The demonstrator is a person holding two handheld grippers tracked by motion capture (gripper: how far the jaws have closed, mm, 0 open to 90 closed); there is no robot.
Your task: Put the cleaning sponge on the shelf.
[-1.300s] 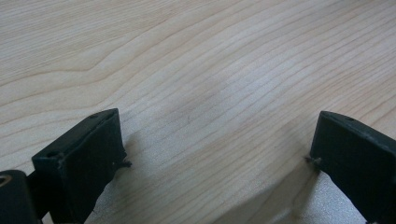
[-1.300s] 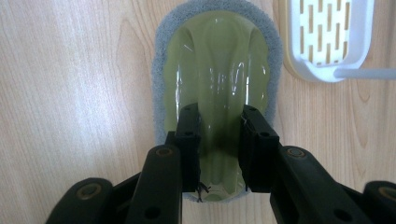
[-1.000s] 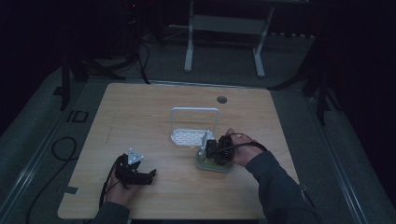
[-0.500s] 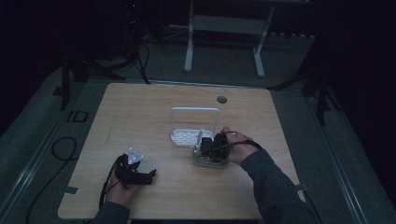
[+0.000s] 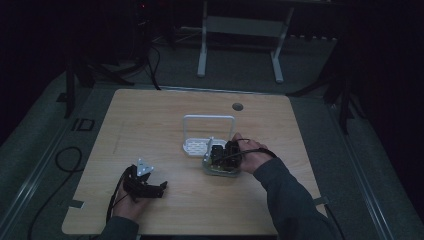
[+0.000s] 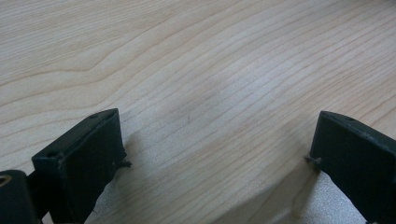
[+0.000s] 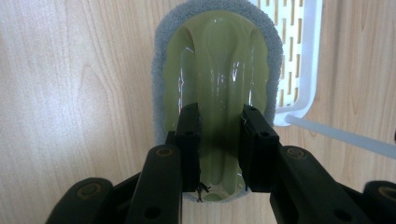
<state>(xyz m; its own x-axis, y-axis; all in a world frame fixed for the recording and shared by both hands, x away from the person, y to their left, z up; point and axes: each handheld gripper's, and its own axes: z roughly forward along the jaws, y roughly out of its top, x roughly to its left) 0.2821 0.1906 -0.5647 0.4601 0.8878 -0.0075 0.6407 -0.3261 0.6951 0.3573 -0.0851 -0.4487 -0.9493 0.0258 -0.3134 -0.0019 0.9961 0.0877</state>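
Close-up reveals what we miss from above: our right hand-held gripper clamps the green scrubber's ridge beside the white rack on the desk; our left hand-held gripper gapes empty. Since earlier, the scrubber has shifted slightly.

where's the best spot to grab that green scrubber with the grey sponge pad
Grip the raised ridge running lengthwise down the green scrubber, coming straight down from above, as the right gripper does. The pad lies flat on the table, so the ridge is the narrow part the jaws can straddle.

High overhead, two close table-facing views
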